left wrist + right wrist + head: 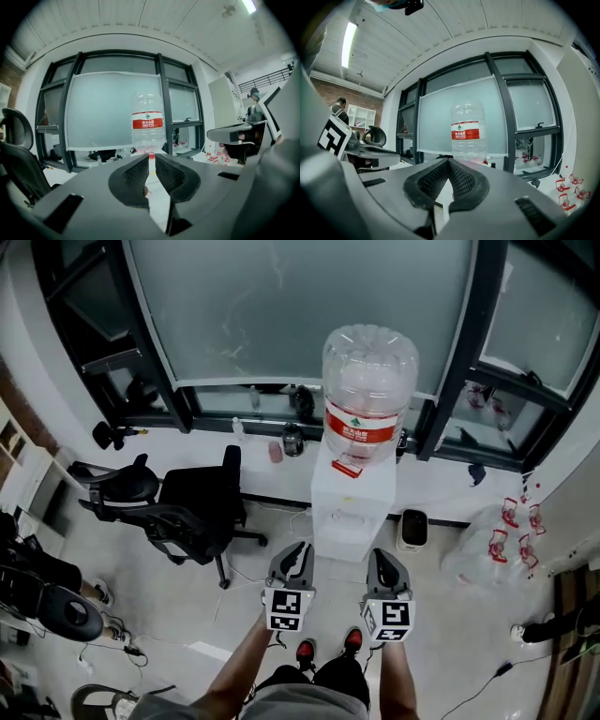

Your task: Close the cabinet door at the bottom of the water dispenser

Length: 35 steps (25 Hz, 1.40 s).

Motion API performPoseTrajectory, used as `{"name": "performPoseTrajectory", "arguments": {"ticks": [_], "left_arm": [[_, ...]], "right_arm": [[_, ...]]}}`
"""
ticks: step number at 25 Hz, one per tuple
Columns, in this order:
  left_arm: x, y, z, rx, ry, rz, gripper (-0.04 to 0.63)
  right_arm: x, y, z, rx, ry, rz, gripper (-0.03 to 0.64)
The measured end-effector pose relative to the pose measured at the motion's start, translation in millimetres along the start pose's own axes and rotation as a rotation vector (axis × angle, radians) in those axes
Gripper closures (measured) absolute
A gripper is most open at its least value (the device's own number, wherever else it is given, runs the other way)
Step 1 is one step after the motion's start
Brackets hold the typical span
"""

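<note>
The white water dispenser (351,507) stands against the window wall with a clear bottle (368,395) on top, red label facing me. Seen steeply from above, its lower cabinet is squeezed small and I cannot tell how the door stands. My left gripper (295,561) and right gripper (385,568) are held side by side just in front of it, touching nothing. In the left gripper view the bottle (147,124) rises over the left gripper (152,157), whose jaws stand a narrow slit apart and empty. The right gripper (450,161) has its tips touching under the bottle (468,131).
A black office chair (194,507) stands left of the dispenser, with a second chair (117,488) beyond it. A small bin (412,529) and a clear bag of bottles (489,549) sit to the right. My red-and-black shoes (307,650) are on the pale floor below the grippers.
</note>
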<state>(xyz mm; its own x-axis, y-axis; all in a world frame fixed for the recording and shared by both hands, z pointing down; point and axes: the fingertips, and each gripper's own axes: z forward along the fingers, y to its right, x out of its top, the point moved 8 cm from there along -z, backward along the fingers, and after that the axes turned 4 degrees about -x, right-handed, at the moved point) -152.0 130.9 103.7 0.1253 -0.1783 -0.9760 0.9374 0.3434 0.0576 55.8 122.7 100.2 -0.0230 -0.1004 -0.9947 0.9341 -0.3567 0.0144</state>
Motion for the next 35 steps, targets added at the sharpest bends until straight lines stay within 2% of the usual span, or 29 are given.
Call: {"name": "performPoseTrajectory", "arguments": {"ticks": [14, 23, 35], "left_arm": [[-2.9, -13.3, -83.3, -0.028, 0.032, -0.025, 0.535], [-4.1, -8.6, -82.3, -0.046, 0.053, -0.025, 0.535], [-6.4, -0.2, -76.3, -0.076, 0.014, -0.002, 0.535]], "right_arm": [[6.6, -39.5, -63.8, -0.044, 0.024, -0.02, 0.603], [0.8, -47.0, -69.9, -0.037, 0.0, -0.06, 0.603], [-2.1, -40.0, -68.6, -0.056, -0.005, -0.045, 0.603]]}}
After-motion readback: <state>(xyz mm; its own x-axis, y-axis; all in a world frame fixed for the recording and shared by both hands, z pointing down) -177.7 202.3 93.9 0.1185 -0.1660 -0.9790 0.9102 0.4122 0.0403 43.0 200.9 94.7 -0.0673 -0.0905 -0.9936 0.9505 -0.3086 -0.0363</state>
